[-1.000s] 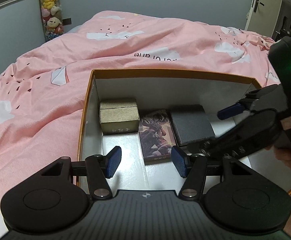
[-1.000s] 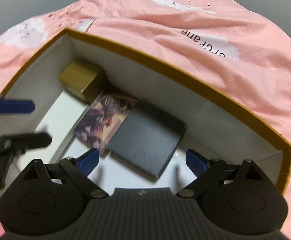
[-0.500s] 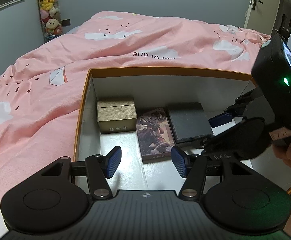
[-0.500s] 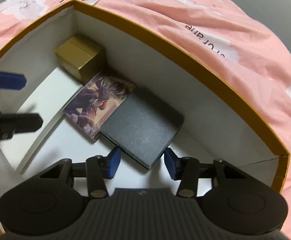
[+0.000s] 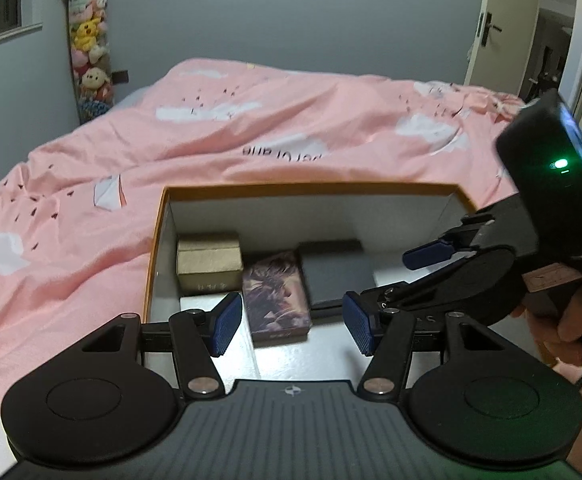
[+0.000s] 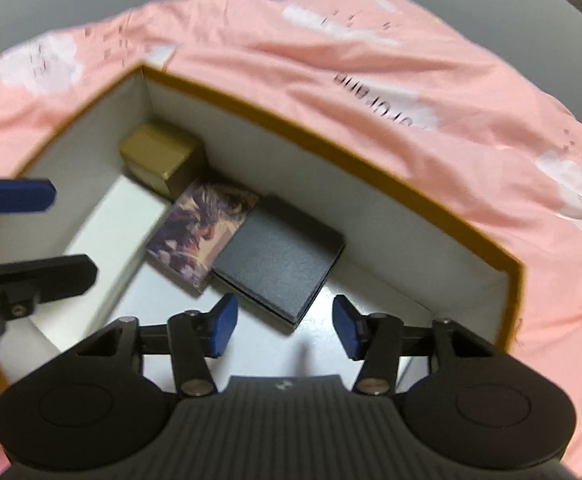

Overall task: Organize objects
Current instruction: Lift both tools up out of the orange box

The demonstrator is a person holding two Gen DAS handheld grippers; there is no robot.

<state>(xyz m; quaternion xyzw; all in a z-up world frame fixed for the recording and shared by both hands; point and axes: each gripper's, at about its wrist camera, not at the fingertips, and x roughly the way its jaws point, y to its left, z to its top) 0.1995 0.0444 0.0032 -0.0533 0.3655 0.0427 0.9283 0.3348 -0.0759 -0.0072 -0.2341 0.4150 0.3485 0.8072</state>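
Observation:
An orange-rimmed box (image 5: 311, 188) (image 6: 331, 136) with white inner walls lies on the bed. Along its far wall sit a gold carton (image 5: 207, 260) (image 6: 159, 156), a picture-printed card box (image 5: 277, 296) (image 6: 203, 236) and a flat black box (image 5: 337, 272) (image 6: 279, 264), side by side. My left gripper (image 5: 291, 322) (image 6: 39, 238) hovers over the near part of the box, open and empty. My right gripper (image 6: 283, 324) (image 5: 403, 276) hangs above the black box's near corner. Its jaws are opening and its pads press on nothing.
A pink duvet (image 5: 251, 140) surrounds the box on all sides. A white flat slab (image 6: 119, 232) lies on the box floor at the left. A person's hand (image 5: 563, 320) holds the right gripper. A column of plush toys (image 5: 89, 52) and a door (image 5: 503, 24) stand far back.
Both grippers have lifted and drawn back from the box. The right jaws went from wide to narrow, then widened a little. The three items have not moved.

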